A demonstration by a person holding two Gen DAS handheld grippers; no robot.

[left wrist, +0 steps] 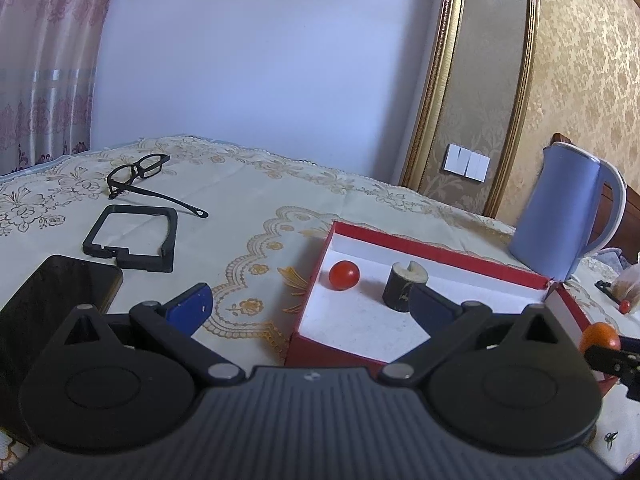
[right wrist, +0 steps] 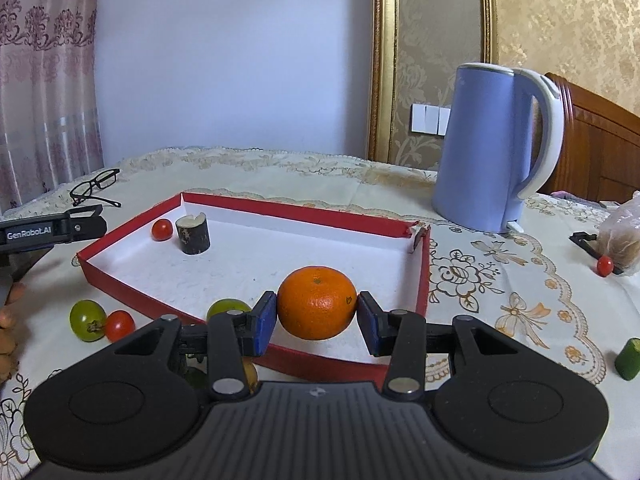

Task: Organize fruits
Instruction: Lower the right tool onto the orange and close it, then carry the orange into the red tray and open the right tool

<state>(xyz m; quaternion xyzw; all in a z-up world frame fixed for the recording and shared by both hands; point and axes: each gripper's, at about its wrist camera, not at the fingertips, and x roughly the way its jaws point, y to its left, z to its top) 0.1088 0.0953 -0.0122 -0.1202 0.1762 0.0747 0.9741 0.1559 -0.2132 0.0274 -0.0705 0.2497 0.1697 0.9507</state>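
My right gripper [right wrist: 317, 318] is shut on an orange mandarin [right wrist: 317, 302], held above the near edge of the red box [right wrist: 256, 210] with a white floor. Inside the box lie a red cherry tomato [right wrist: 162, 229] and a short dark sugarcane piece [right wrist: 193, 234]. My left gripper [left wrist: 310, 300] stands open over the box's left corner, nothing between its blue pads; the tomato [left wrist: 344, 275] and the cane piece [left wrist: 404, 285] lie just ahead of it. The mandarin [left wrist: 599, 336] shows at the right edge of the left wrist view.
A green tomato [right wrist: 87, 319], a red tomato [right wrist: 119, 325] and another green fruit [right wrist: 226, 307] lie left of the box's near side. A blue kettle [right wrist: 492, 148], glasses [left wrist: 138, 174], a black frame [left wrist: 132, 240], a dark phone [left wrist: 52, 292], a green piece [right wrist: 629, 360] and a bag [right wrist: 622, 236] surround it.
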